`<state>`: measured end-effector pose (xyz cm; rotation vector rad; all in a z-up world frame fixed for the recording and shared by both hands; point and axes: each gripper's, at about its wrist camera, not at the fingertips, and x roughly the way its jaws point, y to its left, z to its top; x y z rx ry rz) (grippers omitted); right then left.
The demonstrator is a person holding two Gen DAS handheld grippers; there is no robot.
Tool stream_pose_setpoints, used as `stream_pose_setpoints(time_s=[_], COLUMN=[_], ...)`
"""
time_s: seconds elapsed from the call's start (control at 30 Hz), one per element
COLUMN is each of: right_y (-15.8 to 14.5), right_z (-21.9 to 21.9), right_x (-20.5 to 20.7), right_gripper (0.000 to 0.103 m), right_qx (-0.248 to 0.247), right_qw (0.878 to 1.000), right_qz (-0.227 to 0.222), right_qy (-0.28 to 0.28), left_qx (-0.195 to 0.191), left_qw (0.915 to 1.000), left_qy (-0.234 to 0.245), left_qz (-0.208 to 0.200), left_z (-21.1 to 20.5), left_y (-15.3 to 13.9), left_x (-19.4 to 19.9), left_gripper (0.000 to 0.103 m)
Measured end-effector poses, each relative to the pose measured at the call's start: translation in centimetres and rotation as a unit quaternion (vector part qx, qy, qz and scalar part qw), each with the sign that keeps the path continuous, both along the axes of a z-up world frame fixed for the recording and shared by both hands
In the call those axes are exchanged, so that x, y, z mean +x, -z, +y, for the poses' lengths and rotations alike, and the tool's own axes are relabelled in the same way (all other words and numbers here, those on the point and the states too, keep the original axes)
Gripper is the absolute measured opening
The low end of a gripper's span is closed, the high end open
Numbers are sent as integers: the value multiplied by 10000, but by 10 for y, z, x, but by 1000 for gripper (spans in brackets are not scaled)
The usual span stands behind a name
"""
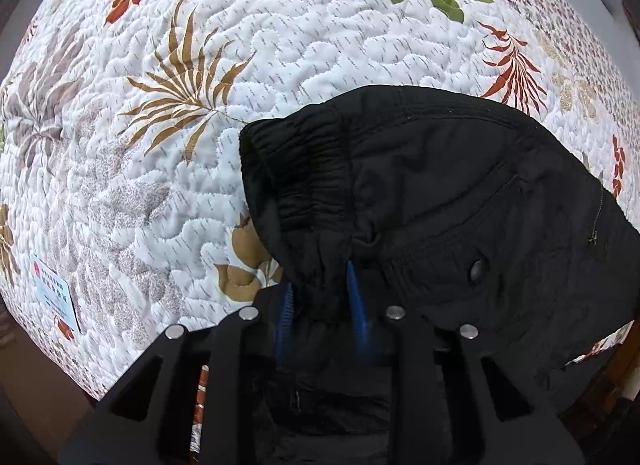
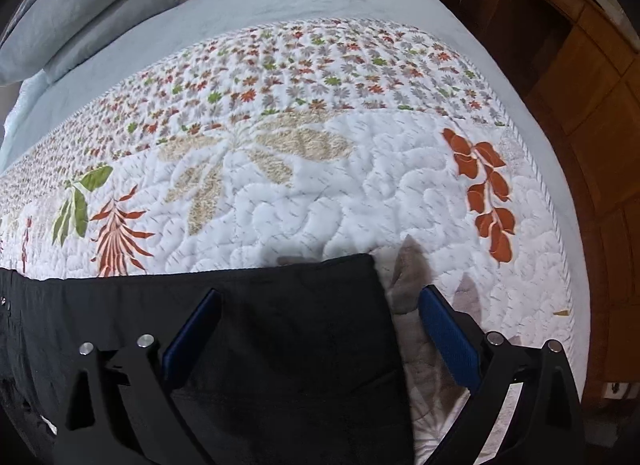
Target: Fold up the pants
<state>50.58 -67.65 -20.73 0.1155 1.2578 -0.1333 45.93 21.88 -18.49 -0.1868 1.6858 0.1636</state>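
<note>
Black pants (image 1: 460, 193) spread across a white quilt (image 1: 280, 65) printed with leaves, filling the 3 to 6 o'clock part of the left wrist view, elastic waistband (image 1: 296, 169) bunched and lifted toward centre. Left gripper (image 1: 320, 285) at 6 o'clock, clamped on a fold of that waistband, blue pads (image 1: 354, 281) close together with dark cloth pinched between them. Snap button (image 1: 478, 270) just right of the pinch, zipper pull (image 1: 593, 239) near 3 o'clock. Small light-blue card (image 1: 56, 293) flat on the quilt at 8 o'clock. In the right wrist view, the pants (image 2: 260, 325) flat along the bottom from 9 to 6 o'clock, cloth edge ending near centre. Right gripper (image 2: 316, 313) spread wide, one blue pad (image 2: 192, 329) over the black cloth, the other over the quilt at 5 o'clock, nothing pinched. Grey pillow (image 2: 80, 13) at 10 o'clock, wooden furniture (image 2: 580, 85) at 2 o'clock.
</note>
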Motion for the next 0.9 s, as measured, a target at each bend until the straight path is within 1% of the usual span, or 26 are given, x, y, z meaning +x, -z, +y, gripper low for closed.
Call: stream_pose_setpoints(time_s=[0.03, 0.07, 0.1, 0.13, 0.2, 0.23, 0.27, 0.3, 0.33, 0.37, 0.5, 0.63, 0.67, 0.73, 0.77, 0.87, 0.9], right_y=[5, 9, 9, 8, 5, 2, -1, -5, -10, -15, -32, -63, -70, -92, -96, -127, -141], right_z=[-2, -2, -2, -1, 3, 4, 5, 3, 4, 4, 14, 26, 30, 43, 49, 63, 66], right_x=[0, 0, 0, 0, -1, -2, -3, -4, -5, -6, -14, -40, -44, -62, -64, -98, -119], right_gripper=[98, 97, 96, 88, 73, 55, 41, 34, 21, 16, 12, 11, 10, 10, 10, 10, 9], right_qx=[1, 49, 54, 91, 90, 72, 2, 23, 52, 45, -105, -88, -68, -10, 9, 133, 194], right_qw=[10000, 9999, 9999, 9999, 9996, 9994, 9993, 9992, 9991, 9988, 9968, 9924, 9910, 9849, 9827, 9719, 9672], right_qz=[80, 138, 109, 69, 23, 10, -1, -31, -68, -105, -277, -687, -787, -1113, -1208, -1655, -1845], right_qy=[-4, -2, -13, -83, -269, -350, -364, -386, -425, -469, -744, -1013, -1082, -1323, -1406, -1669, -1738], left_qx=[29, 41, 62, 81, 107, 114, 136, 152, 184, 213, 297, 343, 326, 266, 221, 21, -79], left_qw=[10000, 10000, 10000, 9999, 9999, 9999, 9998, 9998, 9997, 9996, 9991, 9982, 9980, 9972, 9966, 9940, 9926], left_qy=[-2, 1, 21, 43, 47, 37, 30, 33, 55, 86, 156, 144, 132, 143, 155, 167, 182], left_qz=[-9, -22, -35, -49, -80, -100, -113, -128, -148, -167, -274, -464, -530, -682, -778, -1081, -1201], left_z=[-4, 2, 0, 1, -5, -8, -22, -24, -26, -29, -43, -53, -58, -65, -69, -78, -82], left_y=[-2, 7, 7, 10, 5, 3, 1, 2, 2, 3, -7, -23, -30, -41, -48, -69, -77], left_x=[0, -1, -1, 0, 0, -1, -1, 0, -1, -1, -4, -11, -16, -21, -25, -39, -45], left_gripper=[24, 24, 24, 24, 24, 24, 24, 23, 23, 22, 20, 12, 11, 10, 10, 9, 9])
